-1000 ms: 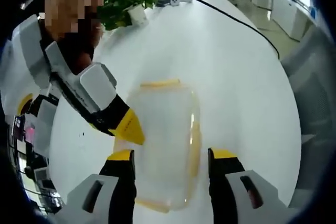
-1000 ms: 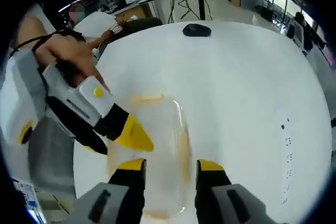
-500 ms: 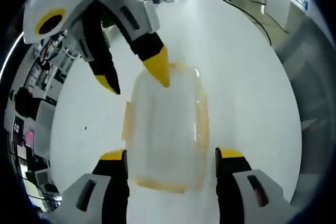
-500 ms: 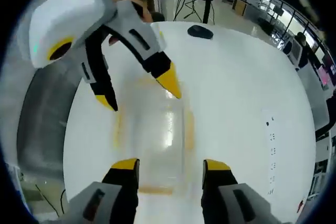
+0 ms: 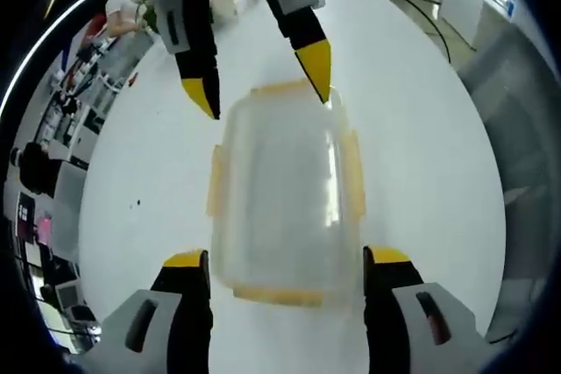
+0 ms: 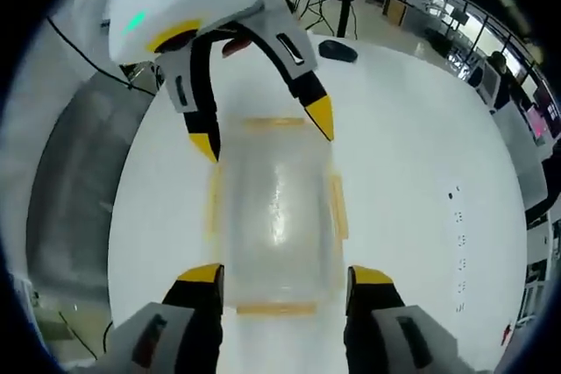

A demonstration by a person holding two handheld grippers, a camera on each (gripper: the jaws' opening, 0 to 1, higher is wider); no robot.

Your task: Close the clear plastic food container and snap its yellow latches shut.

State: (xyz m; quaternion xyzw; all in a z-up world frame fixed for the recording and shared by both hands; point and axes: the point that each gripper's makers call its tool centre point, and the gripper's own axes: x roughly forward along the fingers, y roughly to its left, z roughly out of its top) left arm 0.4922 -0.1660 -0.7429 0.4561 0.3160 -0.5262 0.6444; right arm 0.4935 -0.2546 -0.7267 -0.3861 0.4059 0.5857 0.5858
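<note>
Container [image 5: 285, 194] sits flat on the white table [image 5: 421, 120], lid on, yellow latches [image 5: 214, 188] around all four edges, apparently not yet snapped. Left gripper [image 5: 286, 258] and right gripper [image 6: 285, 275] face each other from opposite short ends, both with jaws spread wide, gripping nothing. To do this well: pin the box with one gripper, press each latch [image 6: 337, 210] straight down at its middle with the other, short ends first so the lid can't skew.

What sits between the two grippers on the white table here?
The clear container with yellow latches, lying between the left gripper and the right gripper in the left gripper view.
</note>
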